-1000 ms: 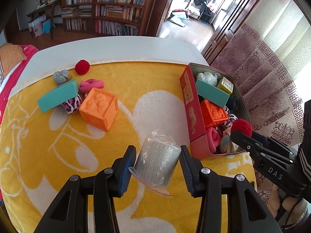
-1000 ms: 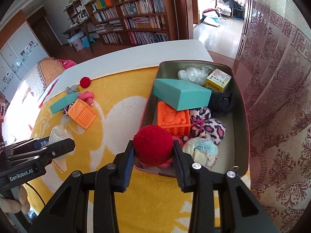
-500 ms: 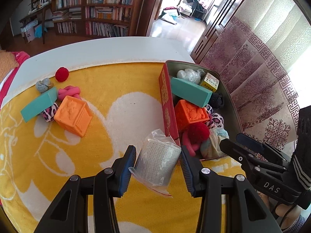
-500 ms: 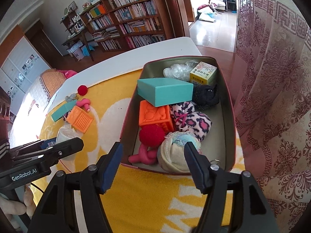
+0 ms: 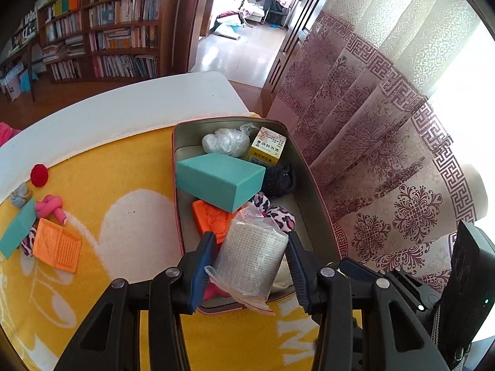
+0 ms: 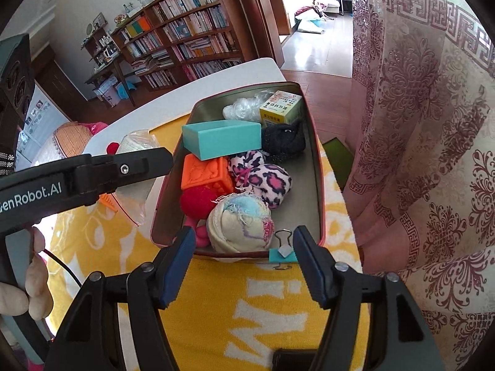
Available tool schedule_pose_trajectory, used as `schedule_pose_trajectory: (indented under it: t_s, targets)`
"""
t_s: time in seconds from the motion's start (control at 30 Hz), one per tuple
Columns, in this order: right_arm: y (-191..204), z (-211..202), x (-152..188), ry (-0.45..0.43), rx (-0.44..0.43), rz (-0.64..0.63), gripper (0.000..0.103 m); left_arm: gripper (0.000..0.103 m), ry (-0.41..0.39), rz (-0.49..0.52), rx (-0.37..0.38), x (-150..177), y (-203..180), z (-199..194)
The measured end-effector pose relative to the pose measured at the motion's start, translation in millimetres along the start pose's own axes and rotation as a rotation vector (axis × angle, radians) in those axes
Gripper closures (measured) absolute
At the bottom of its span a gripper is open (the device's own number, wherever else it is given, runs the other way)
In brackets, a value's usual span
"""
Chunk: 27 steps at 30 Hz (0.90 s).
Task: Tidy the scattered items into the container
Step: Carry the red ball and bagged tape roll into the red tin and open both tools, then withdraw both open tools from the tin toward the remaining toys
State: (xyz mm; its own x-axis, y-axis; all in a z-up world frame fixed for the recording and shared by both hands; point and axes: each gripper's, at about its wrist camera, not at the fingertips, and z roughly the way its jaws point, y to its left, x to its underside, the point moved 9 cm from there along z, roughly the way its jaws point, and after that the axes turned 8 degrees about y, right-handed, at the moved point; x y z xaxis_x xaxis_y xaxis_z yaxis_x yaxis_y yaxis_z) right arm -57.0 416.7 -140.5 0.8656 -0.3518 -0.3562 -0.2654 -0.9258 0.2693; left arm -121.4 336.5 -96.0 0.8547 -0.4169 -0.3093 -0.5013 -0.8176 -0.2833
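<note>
On the yellow cloth (image 5: 123, 167) at far left lay the strays: a red pompom (image 5: 39, 175), a pink knot (image 5: 51, 209), a teal block (image 5: 15, 232) and an orange cube (image 5: 57, 249). They looked light and soft enough to pinch across their middles. The left gripper (image 5: 247, 270) pointed steeply down, its jaws clamped on a bagged roll (image 5: 252, 258) held above the near end of the tin (image 5: 312, 191). The roll seemed light and squashy, its plastic slippery, so a grip across the waist suited it. The tin was already crowded. Farthest right, the right gripper (image 6: 244, 264) tilted down at the tin's near rim, jaws wide with nothing between them, a binder clip (image 6: 282, 252) clipped on the rim just ahead.
</note>
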Motion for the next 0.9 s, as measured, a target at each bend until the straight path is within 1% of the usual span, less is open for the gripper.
schedule_pose_trajectory:
  t_s: [0.23,0.3,0.37,0.4,0.43,0.63,0.9]
  targets:
    - [-7,-2,-1,-0.003,0.007,0.015,0.034,0.055,0.018,0.027,0.022,-18,-20,18]
    - [-9,-1,-1,-0.001,0.011,0.016,0.034,0.053,0.031,0.02,0.019,-22,-21,24]
    - [-11,0,0,0.003,0.012,0.021,0.034,0.041,0.054,-0.001,0.022,-23,-20,30]
    - [-12,0,0,0.005,0.013,0.024,0.034,0.028,0.055,-0.015,0.02,-23,-18,31]
    - [-12,1,1,0.006,0.014,0.026,0.034,0.025,0.046,-0.026,0.017,-23,-16,30]
    - [-11,3,2,0.014,0.015,0.026,0.034,0.025,0.055,-0.057,0.007,-16,1,29]
    - [8,6,3,0.02,0.006,-0.003,0.034,0.025,0.046,-0.1,-0.007,-6,27,18]
